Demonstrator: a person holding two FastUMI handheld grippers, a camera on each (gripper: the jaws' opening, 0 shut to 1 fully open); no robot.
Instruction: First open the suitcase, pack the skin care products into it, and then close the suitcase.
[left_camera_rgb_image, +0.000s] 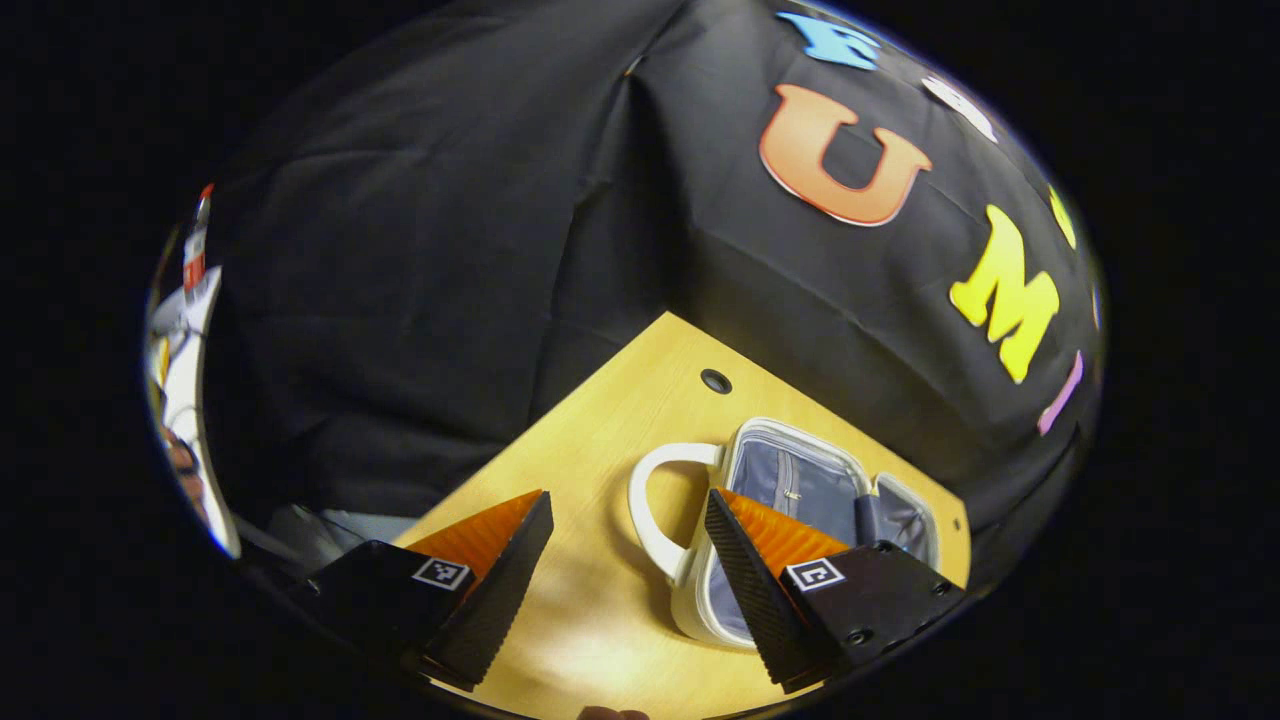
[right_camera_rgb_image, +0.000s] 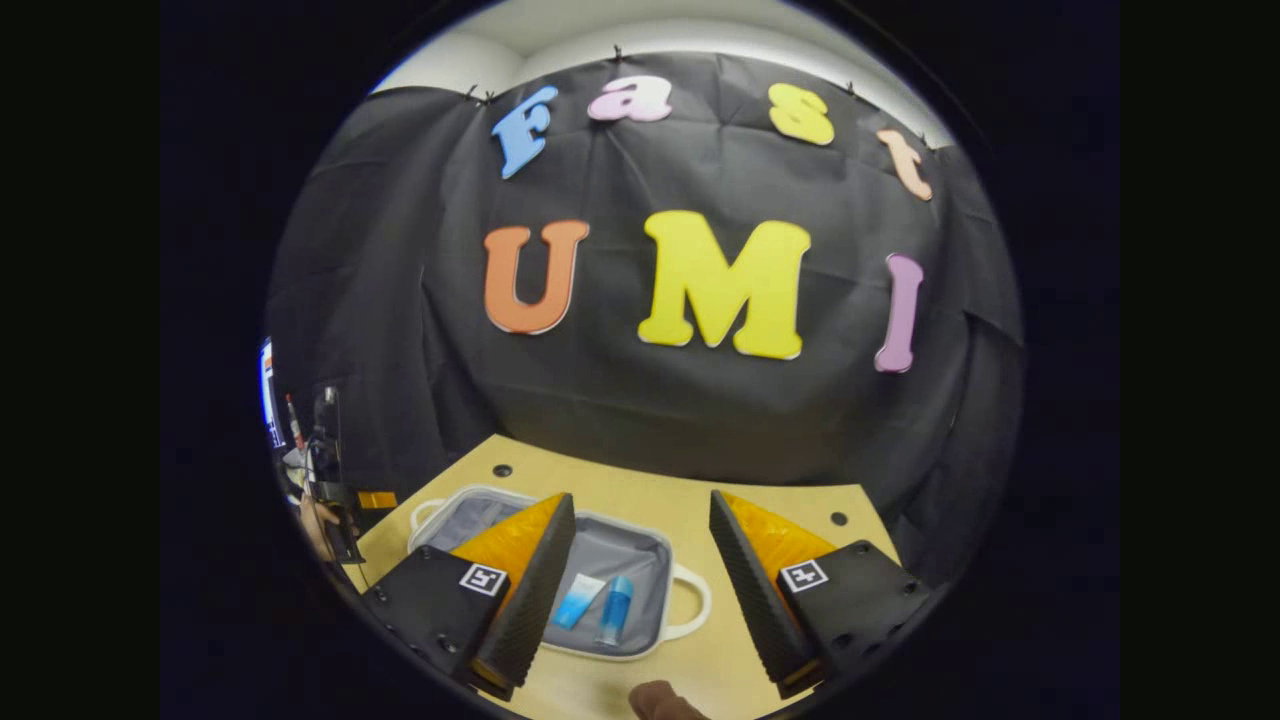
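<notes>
The small white hard-shell suitcase with grey fabric lining (right_camera_rgb_image: 610, 560) lies open and flat on the pale wooden counter (right_camera_rgb_image: 780, 520), and two skin care products sit inside it: a light blue squeeze tube (right_camera_rgb_image: 578, 601) and, just beside it, a blue bottle (right_camera_rgb_image: 614, 610). So the packing looks done and closing is the step in hand.

From the right tool (right_camera_rgb_image: 640, 580), the suitcase lies ahead and a little left, its long axis running across the view, with a white loop handle (right_camera_rgb_image: 695, 600) at the near right end. From the left tool (left_camera_rgb_image: 625, 570), the same suitcase (left_camera_rgb_image: 800, 480) lies ahead and to the right, its handle (left_camera_rgb_image: 650, 500) turned towards the tool. The near finger (left_camera_rgb_image: 760, 580) overlaps the rim in the picture; whether it touches is unclear.

Both tools are spread wide and hold nothing. The left tool seems nearer the case, so it is probably better placed to swing a half over.
</notes>
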